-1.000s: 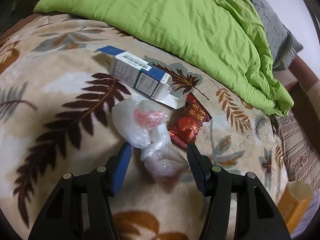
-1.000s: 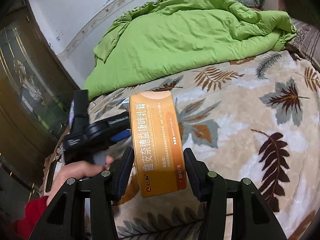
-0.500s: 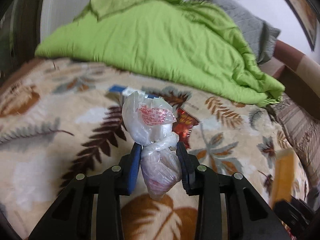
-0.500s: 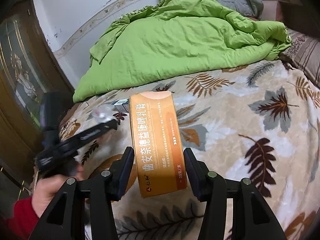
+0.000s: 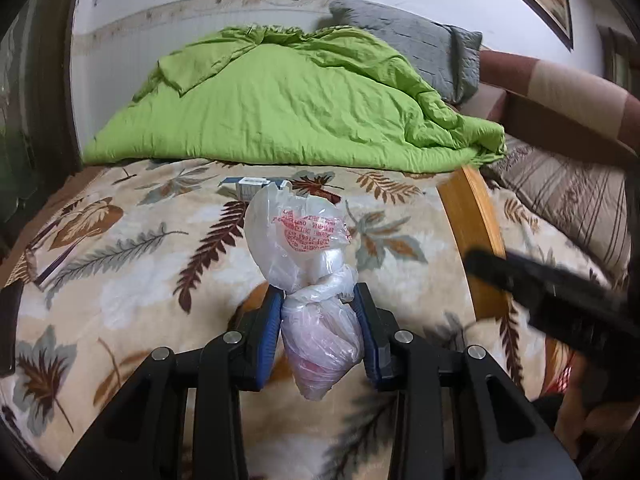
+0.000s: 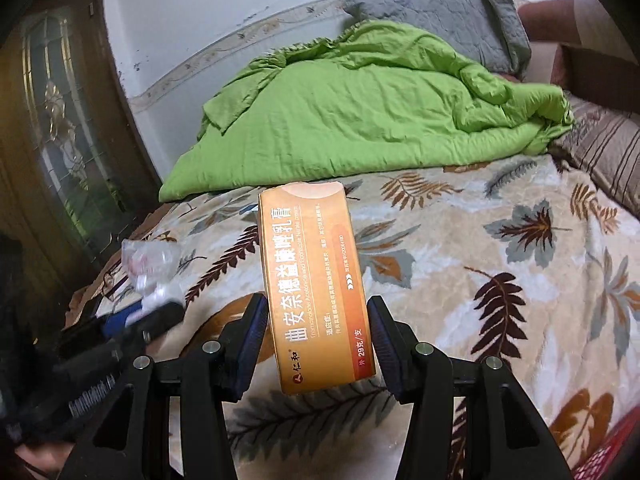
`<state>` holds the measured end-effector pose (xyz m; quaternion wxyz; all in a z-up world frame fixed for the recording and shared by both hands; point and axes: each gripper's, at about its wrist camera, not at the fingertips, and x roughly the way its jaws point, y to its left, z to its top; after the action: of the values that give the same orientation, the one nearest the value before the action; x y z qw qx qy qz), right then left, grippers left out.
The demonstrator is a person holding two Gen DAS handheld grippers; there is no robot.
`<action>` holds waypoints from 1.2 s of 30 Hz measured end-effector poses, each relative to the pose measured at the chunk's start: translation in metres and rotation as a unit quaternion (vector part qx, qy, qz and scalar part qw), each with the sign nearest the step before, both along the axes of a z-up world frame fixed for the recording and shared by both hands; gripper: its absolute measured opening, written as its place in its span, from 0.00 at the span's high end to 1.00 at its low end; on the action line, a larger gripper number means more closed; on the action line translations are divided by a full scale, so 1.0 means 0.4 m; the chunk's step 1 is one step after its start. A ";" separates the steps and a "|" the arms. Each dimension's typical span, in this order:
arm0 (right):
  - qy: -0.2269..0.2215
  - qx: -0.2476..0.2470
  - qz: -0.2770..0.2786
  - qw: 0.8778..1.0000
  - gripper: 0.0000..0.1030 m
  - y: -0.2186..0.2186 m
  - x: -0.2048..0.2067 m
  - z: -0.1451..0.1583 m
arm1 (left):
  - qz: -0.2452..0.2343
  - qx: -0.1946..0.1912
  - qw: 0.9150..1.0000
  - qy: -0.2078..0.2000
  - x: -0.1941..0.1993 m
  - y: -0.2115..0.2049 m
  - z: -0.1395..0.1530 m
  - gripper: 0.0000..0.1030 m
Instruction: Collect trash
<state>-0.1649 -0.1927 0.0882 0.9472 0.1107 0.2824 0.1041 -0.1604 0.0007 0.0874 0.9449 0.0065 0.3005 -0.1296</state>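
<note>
Plastic bag (image 5: 316, 280): one, thin, clear-white, knotted in the middle, red print on its puffed upper half and something pinkish in the lower bulb; it sits in my left tool (image 5: 319, 338), lifted off the bed.
Left tool: my blue pads (image 5: 269, 336) press the bag just below the knot, one on each side; the jaws have just been closing onto it.
Orange box (image 6: 316, 284): one, long carton with white Chinese lettering down its face and a darker red foot, standing upright in my right tool (image 6: 318, 346) above the bed.
Right tool: clamped on the box's two long sides, at middling width.
Blue-and-white box (image 5: 250, 187): one, lying on the blanket behind the bag.
Blanket (image 5: 132, 248): one, cream with brown, grey and orange leaves, covering the bed.
Green duvet (image 5: 288, 108): one, crumpled at the far end.
Grey pillow (image 5: 420, 46): one, behind the duvet.
</note>
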 end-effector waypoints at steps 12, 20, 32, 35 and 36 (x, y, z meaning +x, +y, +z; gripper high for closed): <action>0.012 0.014 -0.008 1.000 0.46 -0.025 0.002 -0.011 | 0.016 0.035 0.999 0.004 0.001 -0.020 -0.049 0.67; 0.015 0.011 -0.004 1.000 0.46 -0.021 0.005 -0.014 | 0.019 0.038 0.999 0.012 0.011 -0.024 -0.059 0.67; 0.017 0.006 -0.003 1.000 0.46 -0.012 0.011 -0.016 | 0.023 0.056 0.998 0.012 0.027 -0.028 -0.071 0.67; 0.018 0.005 -0.003 1.000 0.46 -0.013 0.011 -0.015 | 0.023 0.055 0.998 0.011 0.026 -0.028 -0.070 0.67; 0.019 0.005 -0.003 1.000 0.46 -0.012 0.012 -0.016 | 0.023 0.055 0.998 0.011 0.028 -0.028 -0.071 0.67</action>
<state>-0.1602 -0.1977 0.0820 0.9415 0.1183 0.2992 0.1001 -0.1493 -0.0105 0.0590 0.9425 0.0502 0.3176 -0.0908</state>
